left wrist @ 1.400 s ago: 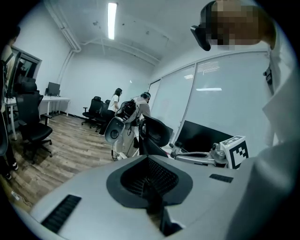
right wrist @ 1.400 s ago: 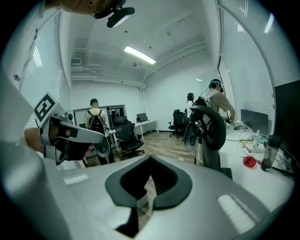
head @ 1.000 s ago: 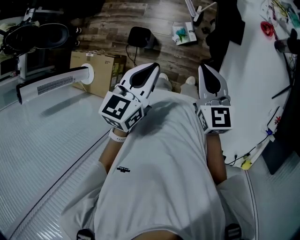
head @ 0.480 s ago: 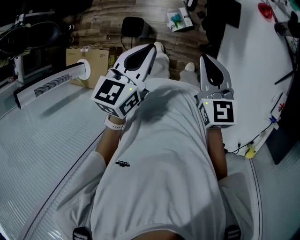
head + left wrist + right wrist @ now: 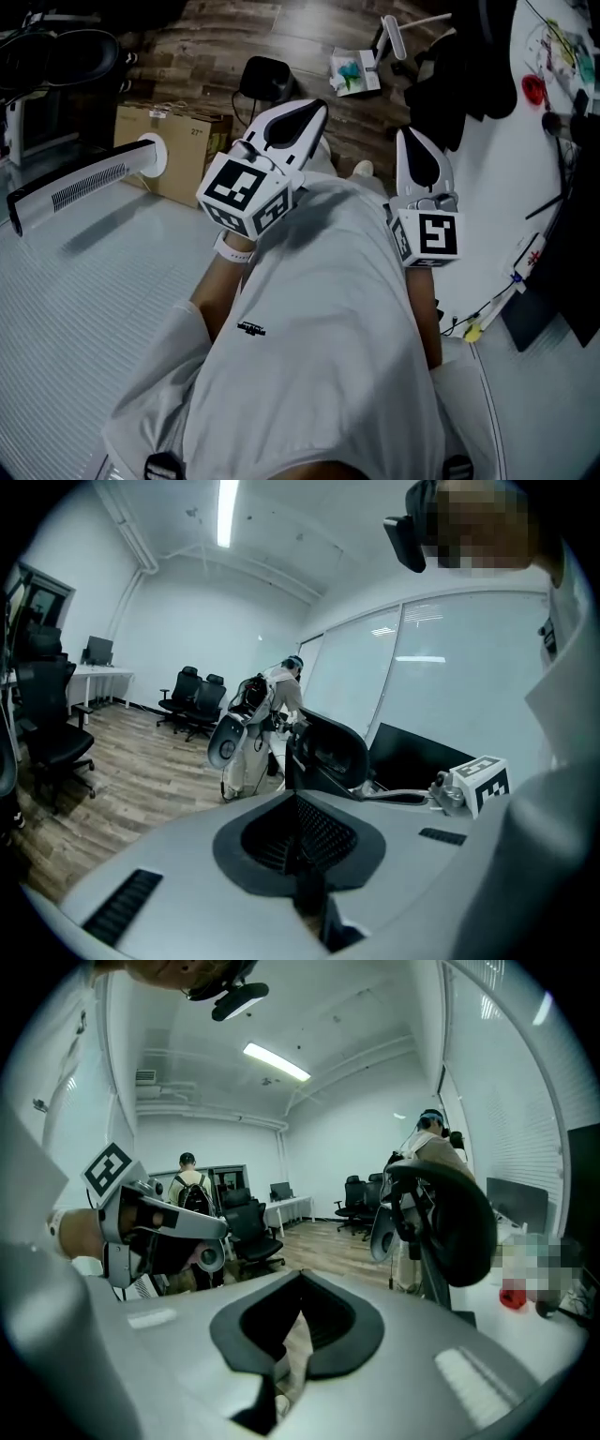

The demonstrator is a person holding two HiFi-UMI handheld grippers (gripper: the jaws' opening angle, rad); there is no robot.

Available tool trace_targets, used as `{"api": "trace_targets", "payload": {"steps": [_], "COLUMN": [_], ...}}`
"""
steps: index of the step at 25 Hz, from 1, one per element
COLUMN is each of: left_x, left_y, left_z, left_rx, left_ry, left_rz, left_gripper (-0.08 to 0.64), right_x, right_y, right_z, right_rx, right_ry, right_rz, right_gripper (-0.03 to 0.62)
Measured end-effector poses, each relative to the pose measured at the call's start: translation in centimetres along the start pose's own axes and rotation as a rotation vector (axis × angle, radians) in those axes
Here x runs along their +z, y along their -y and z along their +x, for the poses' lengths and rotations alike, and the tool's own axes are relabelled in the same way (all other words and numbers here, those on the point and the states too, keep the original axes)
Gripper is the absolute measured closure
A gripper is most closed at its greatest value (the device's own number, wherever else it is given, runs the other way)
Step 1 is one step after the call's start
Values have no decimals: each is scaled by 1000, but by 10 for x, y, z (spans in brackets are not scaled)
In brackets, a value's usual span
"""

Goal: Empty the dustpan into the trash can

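Observation:
I see no dustpan and no trash can in any view. My left gripper (image 5: 317,106) is held in front of the person's chest, with its jaws together and nothing between them; its marker cube (image 5: 246,195) faces up. My right gripper (image 5: 411,136) is beside it at the same height, also shut and empty. Seen from the left gripper view, the left gripper (image 5: 298,797) points across the room past a black office chair (image 5: 328,752). From the right gripper view, the right gripper (image 5: 300,1277) points at wooden floor and distant chairs.
A cardboard box (image 5: 173,141) and a white slotted bar (image 5: 84,183) lie left of my grippers. A black box with a cable (image 5: 265,77) and a white-green item (image 5: 354,70) sit on the wooden floor (image 5: 216,37). A white desk (image 5: 511,178) and a dark chair (image 5: 464,75) are at the right. Other people (image 5: 272,714) stand in the room.
Both grippers moved together with the person, still shut and side by side. The view shifted: the box and floor items slid, and the dark chair at the upper right came further into view.

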State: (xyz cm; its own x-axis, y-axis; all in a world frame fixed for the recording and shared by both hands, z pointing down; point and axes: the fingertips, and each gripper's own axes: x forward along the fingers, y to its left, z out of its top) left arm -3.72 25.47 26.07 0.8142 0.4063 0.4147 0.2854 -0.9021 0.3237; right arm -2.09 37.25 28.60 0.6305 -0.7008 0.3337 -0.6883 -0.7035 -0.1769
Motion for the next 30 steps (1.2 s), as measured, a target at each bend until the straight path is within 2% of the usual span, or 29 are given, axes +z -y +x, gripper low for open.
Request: {"api": "trace_targets", "payload": {"steps": [6, 12, 17, 21, 25, 30], "left_x": [32, 55, 65, 62, 64, 57], "left_y": [-76, -141, -186, -227, -235, -229], "left_z": [-11, -27, -41, -39, -31, -13], "left_rx": [17, 32, 16, 46, 24, -14], "left_ry": [53, 121, 158, 182, 167, 115], "left_rz": [-23, -36, -41, -40, -33, -37], "left_gripper": [554, 554, 552, 554, 552, 554], "right_x": [36, 56, 70, 65, 58, 55], "right_y": [-26, -50, -79, -105, -116, -95], "right_z": [71, 127, 166, 192, 195, 197], "right_rx": [11, -13, -13, -3, -3, -43], "right_ry": [-6, -11, -4, -29, -68, -84], "right_rz": [-39, -80, -122, -158, -169, -135], "right_gripper": [589, 589, 589, 589, 589, 589]}}
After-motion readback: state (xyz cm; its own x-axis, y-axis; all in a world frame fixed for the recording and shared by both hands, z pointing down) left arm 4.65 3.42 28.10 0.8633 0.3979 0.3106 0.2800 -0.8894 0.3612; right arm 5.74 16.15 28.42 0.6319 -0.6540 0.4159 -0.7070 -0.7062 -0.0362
